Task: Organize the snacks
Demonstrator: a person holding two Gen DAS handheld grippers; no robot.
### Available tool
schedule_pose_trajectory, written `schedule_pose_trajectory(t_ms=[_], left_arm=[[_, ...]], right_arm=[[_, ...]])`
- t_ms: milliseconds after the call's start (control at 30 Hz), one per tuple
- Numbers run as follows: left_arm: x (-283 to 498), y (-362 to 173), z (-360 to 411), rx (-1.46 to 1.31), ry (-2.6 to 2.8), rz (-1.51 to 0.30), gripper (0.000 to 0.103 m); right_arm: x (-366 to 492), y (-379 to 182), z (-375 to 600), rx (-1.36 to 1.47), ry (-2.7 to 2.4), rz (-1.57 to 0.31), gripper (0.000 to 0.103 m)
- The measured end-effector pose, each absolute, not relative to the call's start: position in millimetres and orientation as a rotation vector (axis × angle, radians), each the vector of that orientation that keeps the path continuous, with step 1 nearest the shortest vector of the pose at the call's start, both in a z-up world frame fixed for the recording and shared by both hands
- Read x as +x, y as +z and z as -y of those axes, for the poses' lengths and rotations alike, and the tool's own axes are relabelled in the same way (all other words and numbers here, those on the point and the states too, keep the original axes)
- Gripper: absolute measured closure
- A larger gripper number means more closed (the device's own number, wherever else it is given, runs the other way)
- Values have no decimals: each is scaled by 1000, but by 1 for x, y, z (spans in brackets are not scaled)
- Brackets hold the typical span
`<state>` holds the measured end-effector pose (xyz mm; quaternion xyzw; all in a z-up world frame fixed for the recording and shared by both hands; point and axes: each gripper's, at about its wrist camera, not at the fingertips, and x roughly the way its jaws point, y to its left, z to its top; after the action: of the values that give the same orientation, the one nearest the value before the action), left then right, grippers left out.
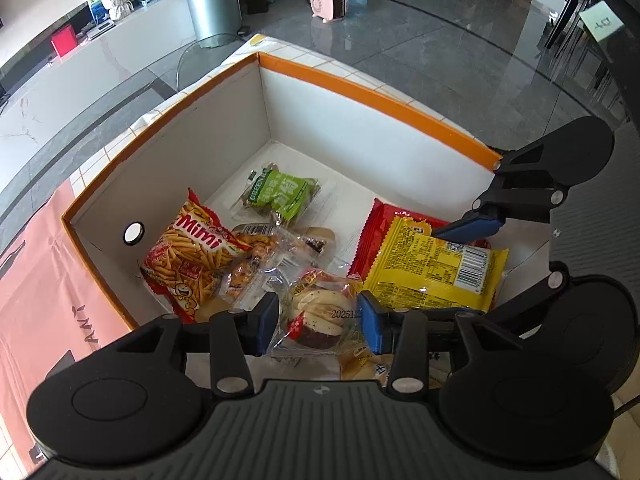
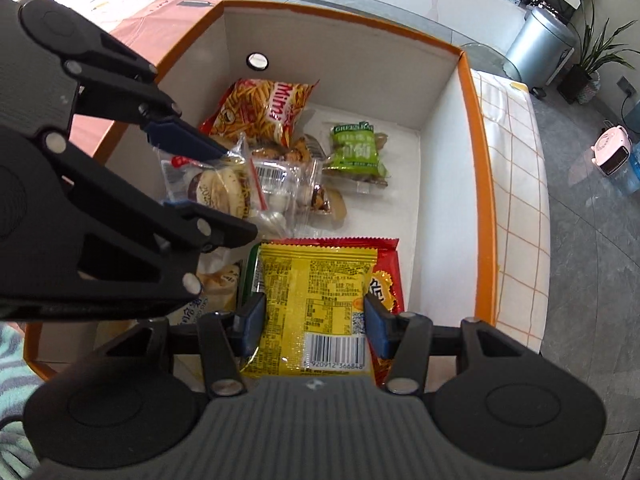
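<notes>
The orange-rimmed box (image 1: 372, 96) is filling most of both views, sitting open-topped on a checked cloth (image 2: 516, 184), and its white floor is serving as the collecting place, so every snack in sight is already lying inside it.

In the lower middle of the right wrist view, the yellow packet (image 2: 316, 292) is lying flat on top of a red packet (image 2: 386, 276), barcode end toward the camera. The right gripper (image 2: 314, 326) is straddling it, jaws about half spread, a blue pad at each long edge. They look to be pinching it, probably to lower it into the right side of the box as a neat stack.

At the left of the left wrist view, the Mimi fries bag (image 1: 192, 256) is leaning against the box wall beside the round hole, seemingly just propped there. Toward the centre, the green packet (image 1: 280, 196) is lying alone on the bare floor.

Smallest, at the bottom centre of the left wrist view, the clear-wrapped bun (image 1: 324, 316) is sitting between the pads of the left gripper (image 1: 320, 324). Its jaws are half wide and the crinkly wrap is bunching against both pads, so I judge it gripped, being settled into the loose pile of small clear packs beside the fries.
</notes>
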<state>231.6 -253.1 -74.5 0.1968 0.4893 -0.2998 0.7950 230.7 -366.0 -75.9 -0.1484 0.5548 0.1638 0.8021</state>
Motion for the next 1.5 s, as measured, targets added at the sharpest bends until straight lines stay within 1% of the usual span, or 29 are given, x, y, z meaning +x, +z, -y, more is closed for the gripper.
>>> schedule_pose_trajectory(t_ms=[100,133,167,233,300,367,467,567,700,833,967,1067,1300,1433,1500], left_arm=[[231,-73,252,426,-647,-1047,53],[230,-71,251,426,-649,-1039,49],[229,-67,250,426,-651,-1027,43],[225,-59,248,422,-647,-998,36],[221,-48,244,414,-643,-973,35],[214,-35,238,400,-639,-939,31],[201,-14,225,383,-618,-883,26],[185,4,210,373,-574,-821,25],[161,24,183,323,-513,-746,25],[137,35,153,262,-449,-699,25],[114,46,120,186,-381,-661,25],[100,46,97,150,-325,-647,25],[73,36,53,89,-185,-631,24],[61,28,36,85,-131,-629,18],[53,24,30,108,-118,-620,18]], right_arm=[[234,-78,366,-319,353,-1208,53],[235,-78,366,-314,357,-1221,52],[235,-79,365,-305,361,-1240,49],[236,-77,364,-297,353,-1261,41],[233,-69,361,-311,330,-1253,40],[228,-56,359,-314,322,-1230,34],[217,-32,356,-309,303,-1195,32],[205,-9,351,-284,279,-1147,28],[179,14,338,-195,235,-1044,27],[145,24,317,-103,193,-931,27],[114,31,298,12,152,-837,23],[92,37,282,86,135,-785,21],[52,47,244,125,79,-672,17],[35,43,227,108,58,-625,16],[29,40,218,98,51,-610,16]])
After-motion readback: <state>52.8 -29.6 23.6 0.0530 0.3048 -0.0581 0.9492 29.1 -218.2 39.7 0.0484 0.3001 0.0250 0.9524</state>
